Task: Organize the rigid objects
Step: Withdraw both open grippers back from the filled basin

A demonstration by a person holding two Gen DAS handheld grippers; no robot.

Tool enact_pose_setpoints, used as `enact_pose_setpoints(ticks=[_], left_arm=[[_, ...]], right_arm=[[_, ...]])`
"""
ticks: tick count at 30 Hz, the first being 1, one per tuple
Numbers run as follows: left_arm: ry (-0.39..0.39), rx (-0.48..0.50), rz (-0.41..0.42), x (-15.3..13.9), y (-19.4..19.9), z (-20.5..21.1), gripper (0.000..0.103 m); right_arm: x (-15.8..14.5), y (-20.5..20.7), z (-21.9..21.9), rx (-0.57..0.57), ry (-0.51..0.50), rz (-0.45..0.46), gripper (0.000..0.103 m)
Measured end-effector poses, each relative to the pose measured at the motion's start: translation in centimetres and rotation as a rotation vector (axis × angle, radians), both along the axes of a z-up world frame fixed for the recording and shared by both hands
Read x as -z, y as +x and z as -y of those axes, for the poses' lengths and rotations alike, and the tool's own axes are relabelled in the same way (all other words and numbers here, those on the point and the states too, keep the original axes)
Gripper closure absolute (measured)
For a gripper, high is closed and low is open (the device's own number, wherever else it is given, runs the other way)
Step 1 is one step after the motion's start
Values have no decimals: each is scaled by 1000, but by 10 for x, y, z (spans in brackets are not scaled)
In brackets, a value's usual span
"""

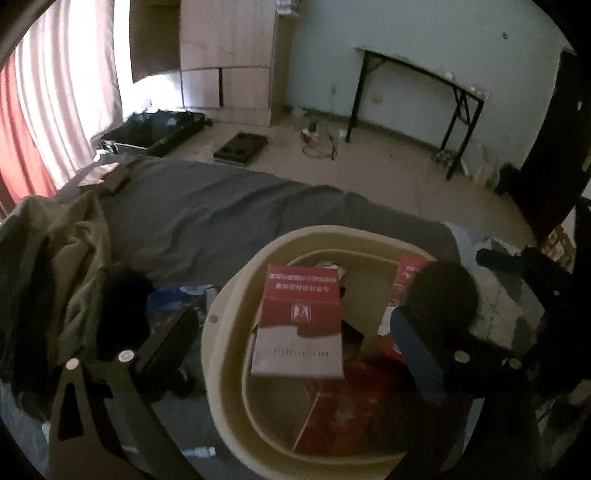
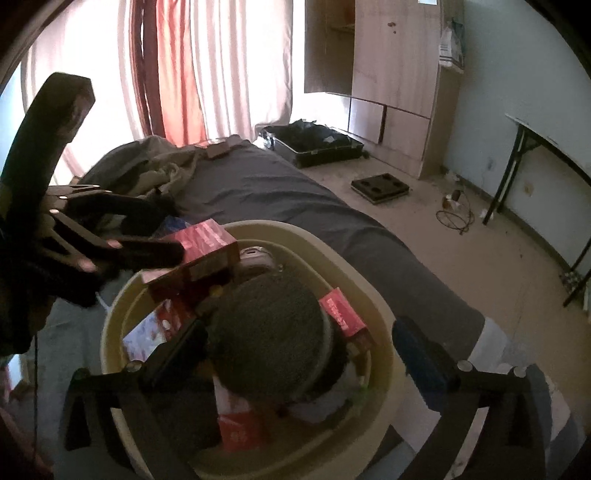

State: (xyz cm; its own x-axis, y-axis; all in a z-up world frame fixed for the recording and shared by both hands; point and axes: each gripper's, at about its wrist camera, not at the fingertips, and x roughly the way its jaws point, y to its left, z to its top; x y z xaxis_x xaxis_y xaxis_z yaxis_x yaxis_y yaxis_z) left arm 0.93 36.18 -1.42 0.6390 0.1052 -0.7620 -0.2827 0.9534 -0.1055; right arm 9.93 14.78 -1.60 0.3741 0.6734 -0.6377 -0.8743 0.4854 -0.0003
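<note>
Both grippers wide open; red-white box (image 1: 301,325) between left gripper (image 1: 295,332) fingers.

Boxes (image 1: 301,325) in basin (image 1: 218,347); basin on bed (image 1: 221,218).

A pale blue wall (image 1: 424,33) is seen behind a black-legged folding table (image 1: 413,92). A light wooden wardrobe (image 2: 391,74) stands near the window, where white and red curtains (image 2: 177,66) are lit brightly from behind. The beige floor (image 2: 461,258) is littered; an open black suitcase (image 2: 314,144) lies beside the grey-sheeted bed (image 1: 221,214).
</note>
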Motion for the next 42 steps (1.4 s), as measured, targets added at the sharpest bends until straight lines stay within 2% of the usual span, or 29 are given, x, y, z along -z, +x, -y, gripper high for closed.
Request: enact_pose_setpoints(ticks=[3,5,8,11,14,16,19,21,23,26,31,34,36,40,42], left_arm=[[23,6,7,-5,-22,13,0],[47,16,12,-5,-38,25,0],[27,43,22,8,-63,50,0],[54,55,35,31,-91,77,0],[204,30,27,60,-110,104,0],[181,25,3,79,-113,110,0],[116,-51,-40,107,-114,110,0],[115,-99,-54,118,-111,112,0],[106,-100,-80,126,-106,115,0],[132,-108,-75,126,-101,121,0],[105,-143,-81,128,-81,125,0],[86,-144,-77,128,-79,122,0],[111,-144,-86,128,-75,126,0],[209,-155,-95,125,-73,141,0],[199,-162,-98,126,-76,139,0]], right_arm=[[-5,2,17,-12,34,-32,0],[-9,0,33,13,21,-14,0],[-6,-13,69,2,50,12,0],[20,-26,107,-24,48,-21,0],[49,-40,132,-46,15,15,0],[67,-44,137,-42,-16,0,0],[85,-48,128,-60,-50,-8,0],[90,-52,119,-71,-66,12,0],[98,-54,106,-92,-84,3,0],[111,-54,84,-90,-156,17,0],[113,-56,65,-34,-165,30,0],[117,-62,55,-5,-193,77,0],[118,-61,52,-4,-190,67,0],[120,-64,50,-6,-190,70,0],[121,-64,48,-7,-187,65,0]])
